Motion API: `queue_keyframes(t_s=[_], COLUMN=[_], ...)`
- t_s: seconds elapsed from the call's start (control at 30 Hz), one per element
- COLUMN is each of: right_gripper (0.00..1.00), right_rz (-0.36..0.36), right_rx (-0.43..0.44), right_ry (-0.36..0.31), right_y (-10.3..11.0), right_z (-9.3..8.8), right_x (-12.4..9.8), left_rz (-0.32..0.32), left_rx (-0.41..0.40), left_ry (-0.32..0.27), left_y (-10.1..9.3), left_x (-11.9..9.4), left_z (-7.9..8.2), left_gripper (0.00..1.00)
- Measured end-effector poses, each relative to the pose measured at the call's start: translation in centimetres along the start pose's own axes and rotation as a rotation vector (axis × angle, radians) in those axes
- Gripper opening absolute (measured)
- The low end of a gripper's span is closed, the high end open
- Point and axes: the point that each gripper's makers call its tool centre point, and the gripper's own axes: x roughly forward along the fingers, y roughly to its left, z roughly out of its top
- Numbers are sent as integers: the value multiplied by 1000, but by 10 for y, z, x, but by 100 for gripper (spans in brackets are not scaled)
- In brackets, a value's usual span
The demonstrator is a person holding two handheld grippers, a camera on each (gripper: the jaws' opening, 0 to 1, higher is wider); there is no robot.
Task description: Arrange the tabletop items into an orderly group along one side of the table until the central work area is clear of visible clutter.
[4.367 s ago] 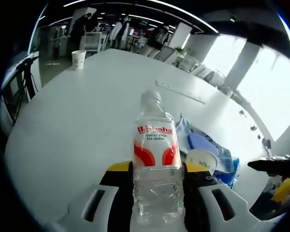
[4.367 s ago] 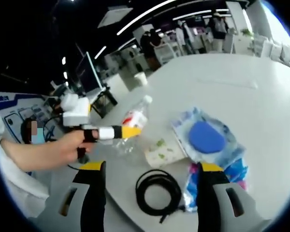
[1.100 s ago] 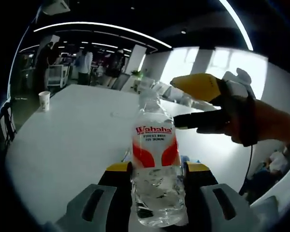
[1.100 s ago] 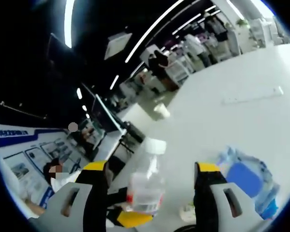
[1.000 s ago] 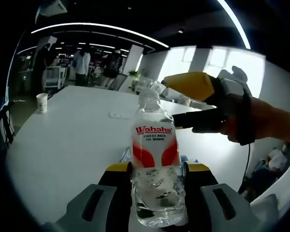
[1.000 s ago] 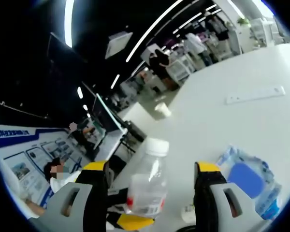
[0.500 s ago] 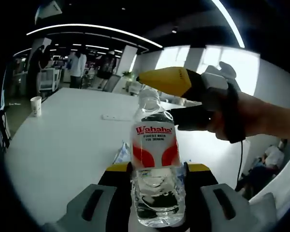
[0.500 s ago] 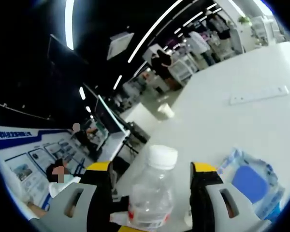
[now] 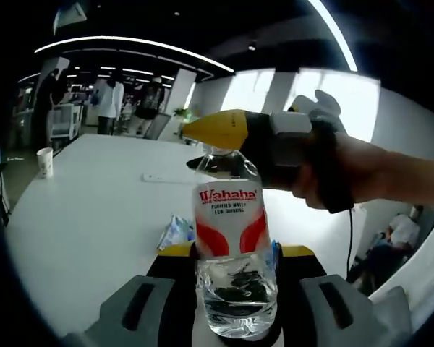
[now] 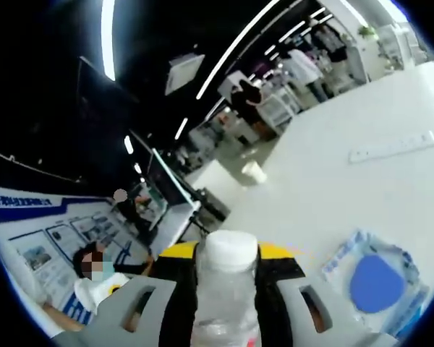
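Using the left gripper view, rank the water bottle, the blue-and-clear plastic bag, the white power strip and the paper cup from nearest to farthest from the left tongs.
1. Water bottle: clamped between the left tongs.
2. Plastic bag: on the table just behind the bottle, left of it.
3. Power strip: mid-table, farther back.
4. Paper cup: far left table edge.

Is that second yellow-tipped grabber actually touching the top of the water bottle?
Touching. In the right gripper view, the right gripper has its yellow-tipped fingers pressed against both sides of the water bottle just below its white cap, with no gap visible.
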Motion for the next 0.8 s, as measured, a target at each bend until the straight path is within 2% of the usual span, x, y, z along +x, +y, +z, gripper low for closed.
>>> queue_keyframes(t_s=[0.03, 0.23, 0.4, 0.53, 0.6, 0.67, 0.7, 0.77, 0.8], right_gripper=[24, 22, 21, 21, 21, 21, 21, 21, 21], right_rz=[-9, 18, 60, 62, 65, 63, 62, 65, 69], right_rx=[11, -80, -232, -338, -399, -449, -451, -455, -456], right_ry=[13, -6, -26, -26, -31, -18, -20, -30, -41], right_y=[-1, 9, 27, 38, 42, 45, 45, 47, 48], right_z=[-2, 1, 2, -1, -2, -7, -8, -7, -5], right_x=[-1, -2, -1, 1, 4, 6, 7, 8, 8], left_rz=[1, 5, 48, 76, 88, 126, 141, 138, 168], left_rx=[-3, 18, 61, 39, 68, 111, 130, 148, 163], left_ry=[0, 8, 18, 11, 1, -22, -28, -22, -17], left_y=[0, 0, 6, 13, 15, 16, 16, 14, 20], left_x=[0, 1, 3, 3, 3, 3, 3, 4, 4], left_z=[0, 0, 3, 7, 11, 21, 26, 28, 29], left_gripper=[38, 38, 37, 38, 43, 56, 58, 55, 56])
